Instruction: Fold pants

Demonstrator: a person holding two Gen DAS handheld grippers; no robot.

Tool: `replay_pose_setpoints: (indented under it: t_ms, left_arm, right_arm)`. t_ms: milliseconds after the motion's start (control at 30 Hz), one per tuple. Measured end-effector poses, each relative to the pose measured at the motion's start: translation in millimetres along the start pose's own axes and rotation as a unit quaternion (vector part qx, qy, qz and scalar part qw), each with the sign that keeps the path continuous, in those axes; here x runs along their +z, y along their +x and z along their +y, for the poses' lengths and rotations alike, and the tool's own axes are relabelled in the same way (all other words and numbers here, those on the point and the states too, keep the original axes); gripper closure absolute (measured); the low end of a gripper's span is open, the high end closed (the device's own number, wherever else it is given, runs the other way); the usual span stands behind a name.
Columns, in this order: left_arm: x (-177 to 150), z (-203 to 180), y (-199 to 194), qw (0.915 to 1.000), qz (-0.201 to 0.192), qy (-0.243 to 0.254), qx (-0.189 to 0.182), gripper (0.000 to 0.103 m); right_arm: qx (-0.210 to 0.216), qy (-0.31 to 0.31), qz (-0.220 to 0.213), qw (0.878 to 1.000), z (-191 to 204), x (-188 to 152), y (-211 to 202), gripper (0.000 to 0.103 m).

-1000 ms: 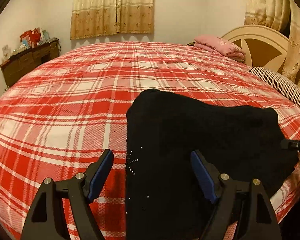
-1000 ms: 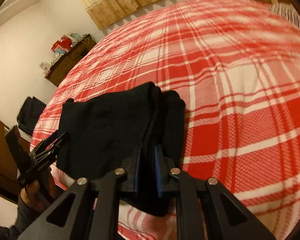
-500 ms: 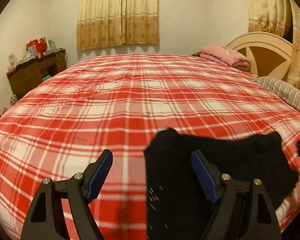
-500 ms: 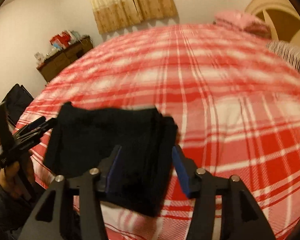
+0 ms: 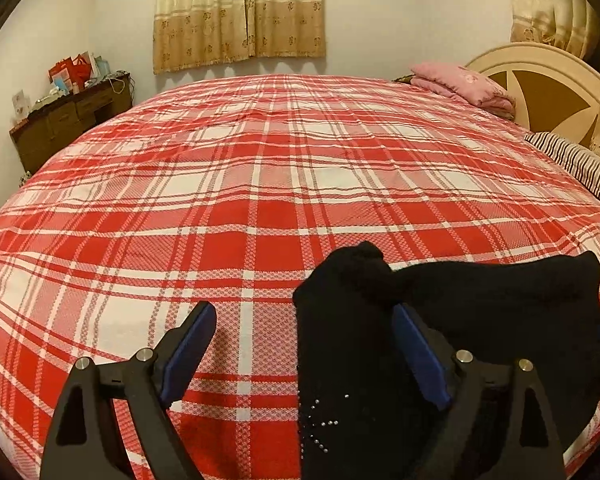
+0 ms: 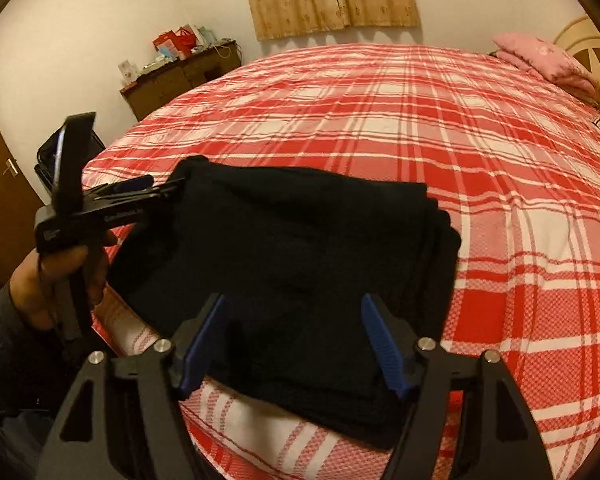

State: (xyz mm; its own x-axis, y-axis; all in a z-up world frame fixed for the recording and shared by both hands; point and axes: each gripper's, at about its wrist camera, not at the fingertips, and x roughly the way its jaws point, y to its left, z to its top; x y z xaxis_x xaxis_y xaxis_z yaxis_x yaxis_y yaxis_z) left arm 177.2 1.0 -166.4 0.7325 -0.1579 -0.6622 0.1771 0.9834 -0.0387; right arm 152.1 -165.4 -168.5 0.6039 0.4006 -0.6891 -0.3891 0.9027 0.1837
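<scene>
The black pants (image 6: 300, 264) lie folded into a thick stack on the near edge of the red plaid bed (image 6: 440, 128). In the left wrist view the pants (image 5: 480, 312) fill the lower right, with small silver studs near the bottom. My left gripper (image 5: 304, 344) is open, its jaws astride the pants' left edge. It also shows in the right wrist view (image 6: 156, 188), at the stack's far left corner. My right gripper (image 6: 296, 340) is open, both jaws above the near edge of the stack, holding nothing.
A pink folded blanket (image 5: 464, 84) and a cream headboard (image 5: 540, 88) are at the far right. A striped pillow (image 5: 576, 164) lies at the right edge. A dark wooden dresser (image 5: 72, 120) with red bags stands at the left wall. Curtains (image 5: 240, 12) hang behind.
My right gripper has opened and let go of the pants, then drawn back. My left gripper has pulled back toward the near edge, staying open.
</scene>
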Motion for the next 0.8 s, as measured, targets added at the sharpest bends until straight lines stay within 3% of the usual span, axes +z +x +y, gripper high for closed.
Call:
replay_pose_setpoints:
  t_ms: [300,500,800]
  left_arm:
    - [0.6,2.4,-14.0,1.0,-0.005,0.0,0.002,0.012]
    - [-2.5,4.3,-32.8,0.9998,-0.016,-0.004,-0.007,0.012]
    - [-11.3,-8.5,-48.4,0.9996,-0.02,0.015,-0.016,0.012]
  right_arm:
    - [-0.035,-0.043,0.005,0.998,15.6,-3.0,3.1,0.03]
    - [-0.017,-0.008,0.006,1.0,9.0,5.1,-4.7,0.029]
    - [-0.001,0.013,-0.036,0.999,3.9,36.9,-7.1,0.028]
